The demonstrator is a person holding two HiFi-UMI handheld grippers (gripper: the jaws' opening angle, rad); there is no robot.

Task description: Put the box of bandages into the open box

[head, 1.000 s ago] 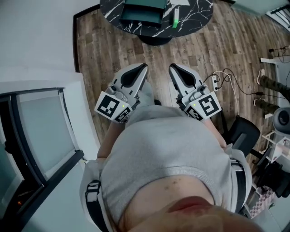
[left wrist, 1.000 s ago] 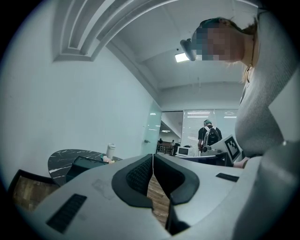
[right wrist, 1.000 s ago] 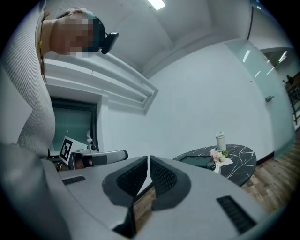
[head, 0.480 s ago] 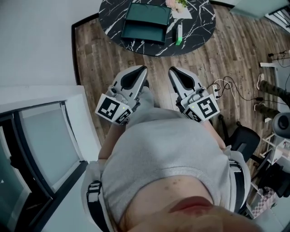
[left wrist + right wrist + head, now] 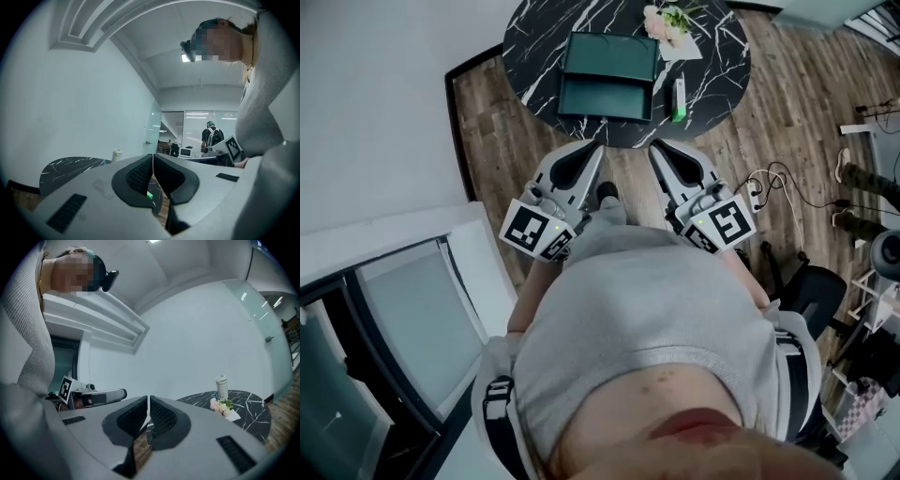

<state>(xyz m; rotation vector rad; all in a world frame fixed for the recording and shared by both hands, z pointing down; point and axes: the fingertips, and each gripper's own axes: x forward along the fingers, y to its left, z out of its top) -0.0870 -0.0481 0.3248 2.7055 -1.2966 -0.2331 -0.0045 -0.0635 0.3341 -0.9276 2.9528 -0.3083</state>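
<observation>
The box of bandages (image 5: 679, 98), a slim white carton with a green end, lies flat on the round black marble table (image 5: 722, 58), just to the right of the open box (image 5: 605, 96) and outside it. The open box, dark green with its lid thrown back, appears to hold nothing. A small bunch of pink flowers (image 5: 666, 21) rests on a white paper near the table's far side.

Nothing of the task looks done yet: the carton is untouched and remains to be picked up, carried across the short gap and set inside the green tray.

The left claw (image 5: 598, 146) and the right claw (image 5: 654, 146) are held level side by side at the near edge of the table, short of both boxes. Each gripper view shows its two dark ribbed pads pressed together with nothing between them, so both claws are closed and empty. Either one must judge to open before it can take the carton. The person in a grey top (image 5: 647, 309) stands on the wooden floor (image 5: 511, 122) facing the table.
</observation>
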